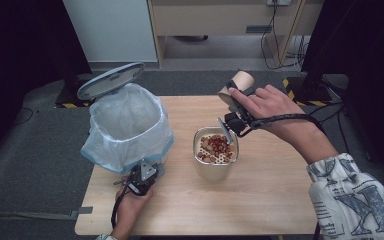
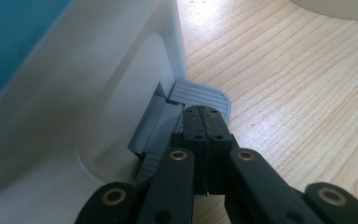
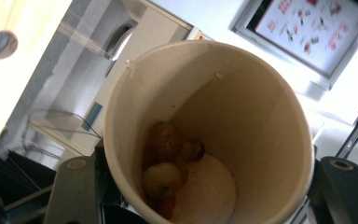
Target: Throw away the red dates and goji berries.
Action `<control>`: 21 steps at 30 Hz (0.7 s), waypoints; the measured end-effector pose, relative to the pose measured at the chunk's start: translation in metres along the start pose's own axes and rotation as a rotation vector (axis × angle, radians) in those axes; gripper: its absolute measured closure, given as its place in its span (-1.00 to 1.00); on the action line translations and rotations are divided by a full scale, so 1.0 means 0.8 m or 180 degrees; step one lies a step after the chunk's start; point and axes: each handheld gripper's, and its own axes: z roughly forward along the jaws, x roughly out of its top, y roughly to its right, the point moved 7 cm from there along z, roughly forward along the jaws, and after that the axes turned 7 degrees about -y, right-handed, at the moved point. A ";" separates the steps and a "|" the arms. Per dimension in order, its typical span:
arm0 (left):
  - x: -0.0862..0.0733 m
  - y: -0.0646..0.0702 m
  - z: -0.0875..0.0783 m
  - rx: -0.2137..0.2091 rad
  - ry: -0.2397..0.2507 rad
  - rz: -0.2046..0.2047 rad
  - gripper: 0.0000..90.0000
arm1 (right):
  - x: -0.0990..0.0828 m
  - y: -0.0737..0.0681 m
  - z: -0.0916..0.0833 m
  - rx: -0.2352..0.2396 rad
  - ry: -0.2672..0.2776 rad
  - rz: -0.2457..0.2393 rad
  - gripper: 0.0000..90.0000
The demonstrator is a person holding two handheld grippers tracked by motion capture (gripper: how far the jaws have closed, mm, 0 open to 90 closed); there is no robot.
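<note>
Cup tipped, pedal pressed
We clamp the cup (image 1: 241, 83) in the right gripper (image 1: 236, 107) above the strainer (image 1: 215, 148); left gripper (image 2: 203, 122) closed empty on the bin (image 1: 127, 125) pedal (image 2: 204, 95)

Not much to read here tbh. The person's sleeve (image 1: 352, 202) has big block letters printed on it, one looks like a K. Behind the right gripper's fingers there's a wall poster (image 3: 317, 28) with little pictures, text too small to make out.
</note>
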 end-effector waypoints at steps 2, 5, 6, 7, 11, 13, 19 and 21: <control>0.000 0.000 0.000 -0.0001 0.0000 0.0000 0.99 | -0.008 0.009 0.000 -0.0041 -0.0034 0.0220 -0.19; 0.000 0.000 0.000 0.0002 0.0000 0.0002 0.99 | -0.009 0.006 0.000 -0.0011 -0.0045 0.0173 -0.19; 0.000 0.000 0.000 0.0000 0.0001 -0.0002 0.99 | -0.008 0.004 -0.001 -0.0001 -0.0031 0.0189 -0.19; 0.000 0.000 0.000 0.0001 0.0000 0.0000 0.99 | -0.008 0.005 -0.002 0.0000 -0.0026 0.0219 -0.19; 0.000 0.000 0.000 0.0001 -0.0003 0.0002 0.99 | -0.016 0.011 -0.002 -0.0036 -0.0033 0.0333 -0.19; 0.000 0.000 0.000 0.0001 0.0001 0.0000 0.99 | -0.017 0.011 -0.004 -0.0042 -0.0047 0.0365 -0.19; 0.000 0.000 0.000 0.0004 0.0004 0.0002 0.99 | -0.027 0.022 -0.004 -0.0090 -0.0064 0.0575 -0.19; 0.000 0.000 0.000 0.0003 0.0000 0.0000 0.99 | -0.017 0.013 -0.005 -0.0045 -0.0025 0.0410 -0.18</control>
